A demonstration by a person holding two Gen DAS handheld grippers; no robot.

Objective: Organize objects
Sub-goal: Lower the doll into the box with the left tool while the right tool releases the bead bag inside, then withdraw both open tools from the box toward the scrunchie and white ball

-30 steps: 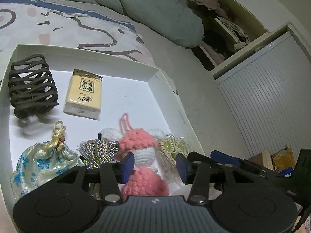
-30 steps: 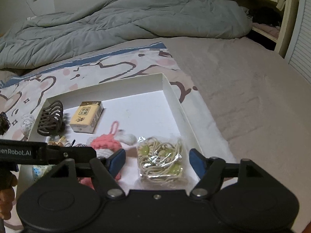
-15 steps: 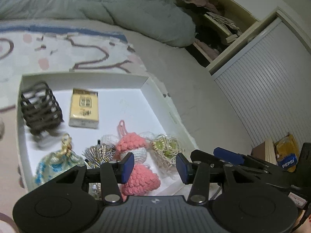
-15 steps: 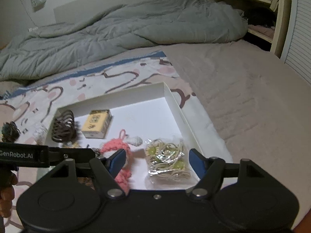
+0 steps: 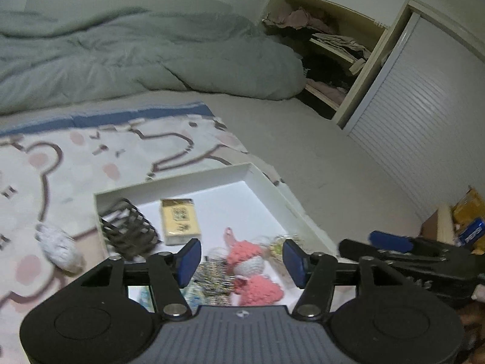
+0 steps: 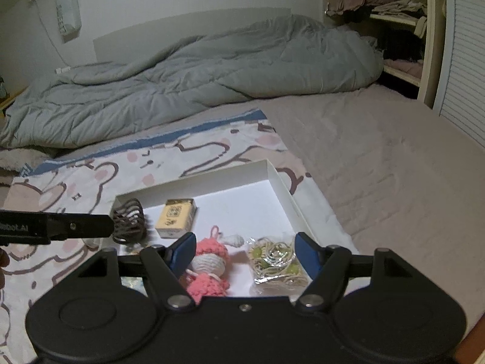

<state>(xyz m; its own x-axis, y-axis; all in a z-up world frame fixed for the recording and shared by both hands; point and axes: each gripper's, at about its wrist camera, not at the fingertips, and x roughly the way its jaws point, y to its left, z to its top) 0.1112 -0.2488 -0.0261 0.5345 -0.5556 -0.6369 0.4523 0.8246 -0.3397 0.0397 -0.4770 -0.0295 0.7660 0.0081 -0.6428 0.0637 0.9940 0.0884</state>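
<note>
While you hold both tools above the near end of the white tray, your left claw has just been opening and stands apart with nothing between its blue pads, and your right claw also stands open and grips nothing. Under the right claw, inside the tray, lie the pink crocheted doll and, just to its right, the clear bag of beige cord. In the left wrist view a gold tassel bundle lies just left of the doll, with a blue-patterned pouch partly hidden behind the left claw. Farther in, the yellow tissue pack lies flat near the tray's middle, and the dark hair clip sits against the left wall. Outside the tray, a small grey-white bundle rests on the bear-print blanket that the tray sits on. Beyond that, the bed runs back to a rumpled grey duvet, and open shelves of clothes stand at the far right.
</note>
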